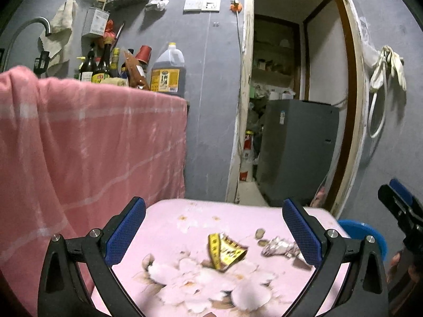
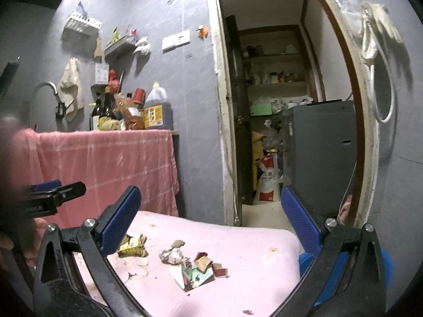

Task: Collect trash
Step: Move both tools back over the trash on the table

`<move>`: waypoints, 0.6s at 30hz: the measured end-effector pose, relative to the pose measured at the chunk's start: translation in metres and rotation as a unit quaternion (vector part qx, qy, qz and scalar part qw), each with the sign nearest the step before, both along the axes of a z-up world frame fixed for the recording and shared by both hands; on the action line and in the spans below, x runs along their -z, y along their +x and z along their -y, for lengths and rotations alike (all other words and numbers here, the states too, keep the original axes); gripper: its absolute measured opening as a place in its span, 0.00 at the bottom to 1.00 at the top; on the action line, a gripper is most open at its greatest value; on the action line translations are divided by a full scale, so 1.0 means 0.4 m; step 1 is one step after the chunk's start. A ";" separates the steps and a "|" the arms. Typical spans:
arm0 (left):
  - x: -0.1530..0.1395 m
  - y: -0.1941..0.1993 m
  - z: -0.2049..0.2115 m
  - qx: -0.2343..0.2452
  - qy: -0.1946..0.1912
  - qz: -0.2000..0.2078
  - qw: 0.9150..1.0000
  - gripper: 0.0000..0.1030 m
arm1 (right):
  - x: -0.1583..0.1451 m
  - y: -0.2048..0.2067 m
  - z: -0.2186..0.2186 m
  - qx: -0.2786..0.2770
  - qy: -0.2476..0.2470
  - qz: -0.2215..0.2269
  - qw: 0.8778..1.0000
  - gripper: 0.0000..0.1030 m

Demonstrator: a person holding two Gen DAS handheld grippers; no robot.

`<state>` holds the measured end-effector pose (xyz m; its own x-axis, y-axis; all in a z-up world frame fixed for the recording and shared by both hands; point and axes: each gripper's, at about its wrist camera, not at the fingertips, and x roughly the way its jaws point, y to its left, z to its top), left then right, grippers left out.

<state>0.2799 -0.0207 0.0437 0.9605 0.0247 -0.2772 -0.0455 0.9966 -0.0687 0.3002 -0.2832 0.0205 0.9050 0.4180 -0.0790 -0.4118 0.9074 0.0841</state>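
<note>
Trash lies on a pink flowered tabletop (image 1: 185, 219). In the left wrist view a yellow wrapper (image 1: 224, 251) and a crumpled silvery wrapper (image 1: 277, 248) lie between the open fingers of my left gripper (image 1: 211, 227), which hovers above them, empty. In the right wrist view my right gripper (image 2: 208, 208) is open and empty above the tabletop (image 2: 251, 240); the yellow wrapper (image 2: 133, 245), a crumpled wad (image 2: 173, 253) and torn cardboard and paper scraps (image 2: 198, 272) lie below it. The left gripper (image 2: 53, 192) shows at left there.
A blue bin (image 1: 364, 237) stands beyond the table's right edge, also in the right wrist view (image 2: 306, 261). A pink towel (image 1: 79, 145) drapes a counter with bottles (image 1: 166, 71) on the left. An open doorway (image 1: 290, 105) with a grey appliance lies ahead.
</note>
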 end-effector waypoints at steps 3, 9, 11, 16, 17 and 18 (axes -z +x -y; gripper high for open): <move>0.023 -0.004 -0.008 0.004 0.013 -0.008 1.000 0.98 | 0.014 0.009 -0.015 -0.013 -0.008 -0.014 1.000 1.00; 0.074 0.021 -0.010 0.020 0.027 -0.048 0.998 0.98 | 0.041 0.036 -0.033 -0.015 -0.030 -0.048 0.998 1.00; 0.091 0.040 -0.011 0.022 0.029 -0.076 0.996 0.98 | 0.053 0.056 -0.031 -0.020 -0.036 -0.074 0.996 1.00; 0.131 0.078 -0.012 0.031 0.016 -0.129 0.991 0.98 | 0.086 0.096 -0.038 -0.008 -0.061 -0.119 0.991 1.00; 0.135 0.086 -0.011 0.031 0.016 -0.137 0.990 0.98 | 0.092 0.102 -0.039 -0.007 -0.063 -0.126 0.990 1.00; 0.140 0.096 -0.009 0.033 0.018 -0.146 0.989 0.98 | 0.096 0.107 -0.040 -0.007 -0.065 -0.132 0.989 1.00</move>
